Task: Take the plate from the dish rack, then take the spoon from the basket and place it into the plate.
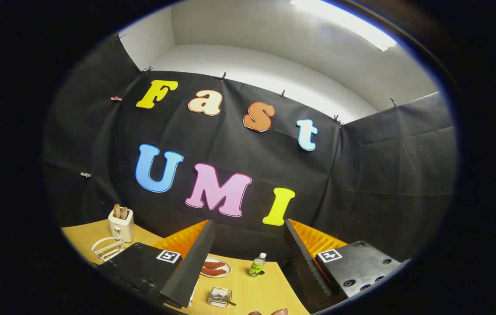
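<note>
While gripper [248, 267] gapes, table [261, 293] holds toaster [121, 224].

- Wooden table [256, 291].
- Far left: toaster [121, 224], wire rack [107, 248] beside it.
- Middle: plate [215, 267], bottle [256, 264].
- Nearer: glass dish [219, 296].

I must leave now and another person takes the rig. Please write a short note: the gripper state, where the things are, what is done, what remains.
Gripper: open, holding nothing, fingers raised over the table.
Between the fingers: a plate with reddish food, a small bottle, and a glass dish nearer the gripper.
Beyond the left finger: a white wire rack, seemingly holding no plate, and a toaster.
Done: cannot confirm the plate was taken from the rack.
Left: find the basket and spoon, then put the spoon into the plate.
</note>
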Demonstrator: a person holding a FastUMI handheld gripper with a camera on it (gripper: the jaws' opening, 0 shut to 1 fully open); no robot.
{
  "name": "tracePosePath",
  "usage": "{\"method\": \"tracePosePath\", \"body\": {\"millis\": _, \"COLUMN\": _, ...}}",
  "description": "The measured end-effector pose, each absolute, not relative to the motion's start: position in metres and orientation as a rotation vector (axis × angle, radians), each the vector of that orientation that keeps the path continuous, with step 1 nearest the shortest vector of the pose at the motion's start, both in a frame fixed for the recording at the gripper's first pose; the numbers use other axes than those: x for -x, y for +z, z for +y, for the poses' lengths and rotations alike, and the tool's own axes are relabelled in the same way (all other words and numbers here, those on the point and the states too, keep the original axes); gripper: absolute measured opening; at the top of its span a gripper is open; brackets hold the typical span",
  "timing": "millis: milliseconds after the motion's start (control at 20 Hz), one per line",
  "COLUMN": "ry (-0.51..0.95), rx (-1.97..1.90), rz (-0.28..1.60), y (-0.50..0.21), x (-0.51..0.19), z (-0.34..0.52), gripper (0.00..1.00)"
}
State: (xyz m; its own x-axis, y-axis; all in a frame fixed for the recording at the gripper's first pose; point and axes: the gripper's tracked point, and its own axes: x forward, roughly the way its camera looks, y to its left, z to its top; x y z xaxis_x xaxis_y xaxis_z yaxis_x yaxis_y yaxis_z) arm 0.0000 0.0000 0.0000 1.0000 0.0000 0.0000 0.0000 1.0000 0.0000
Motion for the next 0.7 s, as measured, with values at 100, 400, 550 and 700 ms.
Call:
{"method": "tracePosePath", "body": {"millis": 100, "ry": 0.006, "rx": -0.005, "rz": -0.001, "y": 0.002, "x": -0.004, "z": 0.005, "gripper": 0.97}}
{"method": "tracePosePath", "body": {"millis": 400, "ry": 0.024, "rx": -0.020, "rz": 0.012, "y": -0.001, "x": -0.013, "z": 0.018, "gripper": 0.97}}
{"method": "tracePosePath", "body": {"millis": 550, "ry": 0.036, "rx": -0.025, "rz": 0.008, "y": 0.000, "x": -0.015, "z": 0.023, "gripper": 0.97}}
{"method": "tracePosePath", "body": {"millis": 700, "ry": 0.039, "rx": -0.019, "rz": 0.017, "y": -0.003, "x": -0.018, "z": 0.026, "gripper": 0.97}}
